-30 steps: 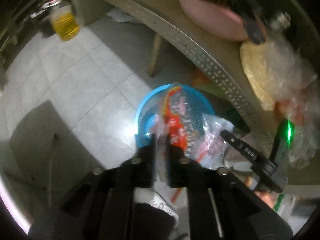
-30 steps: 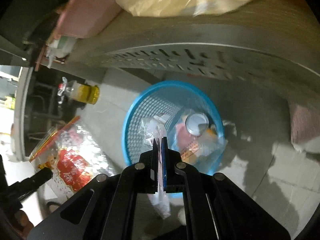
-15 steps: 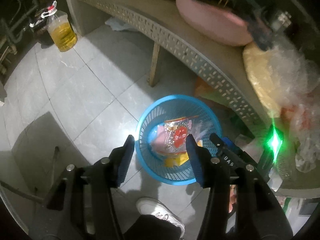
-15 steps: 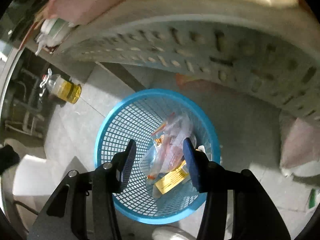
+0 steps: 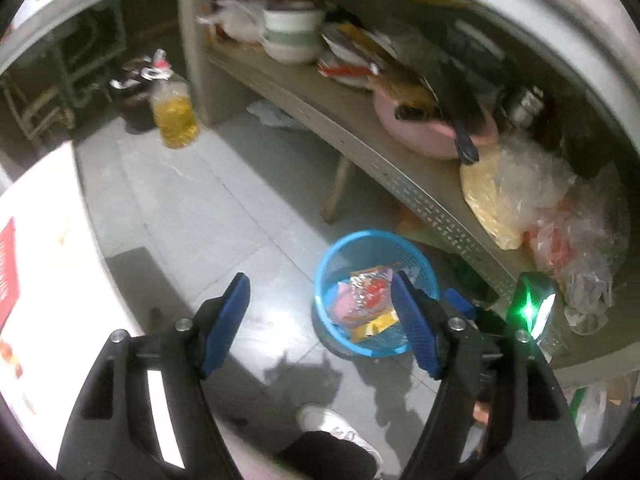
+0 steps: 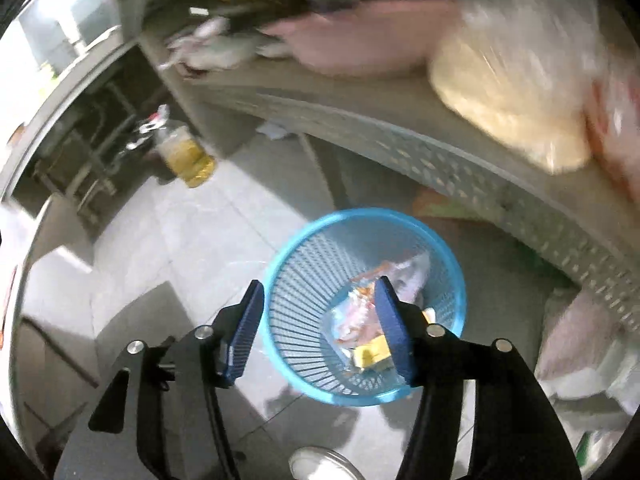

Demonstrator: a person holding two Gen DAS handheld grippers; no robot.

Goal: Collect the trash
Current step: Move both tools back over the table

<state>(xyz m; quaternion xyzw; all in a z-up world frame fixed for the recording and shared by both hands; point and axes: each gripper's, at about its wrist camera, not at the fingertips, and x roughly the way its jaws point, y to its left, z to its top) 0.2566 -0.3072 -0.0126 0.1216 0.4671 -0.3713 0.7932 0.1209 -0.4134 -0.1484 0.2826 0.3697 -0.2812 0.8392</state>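
A blue mesh waste basket (image 5: 334,252) (image 6: 304,292) stands on the tiled floor beside a low shelf. Inside it lie crumpled clear and red snack wrappers (image 5: 366,292) (image 6: 356,312) and a yellow packet (image 5: 374,324) (image 6: 370,354). My left gripper (image 5: 320,308) hangs high above the floor to the basket's left, its jaws opening wide with nothing between them. My right gripper (image 6: 318,316) hovers above the basket's near rim, jaws also opening and empty. The right gripper's body (image 5: 532,312) with a green light shows at the right of the left wrist view.
A perforated grey shelf (image 5: 400,172) (image 6: 440,156) carries a pink basin (image 5: 424,132), bowls (image 5: 294,36) and plastic bags (image 5: 532,192). An oil bottle (image 5: 174,114) (image 6: 188,156) stands on the floor at the back. A white table edge (image 5: 44,260) is left. A person's white shoe (image 5: 336,432) is below.
Both grippers let go of their wrappers, which now lie in the basket. Both have opened and risen away from the basket, so more of the shelf and floor shows.
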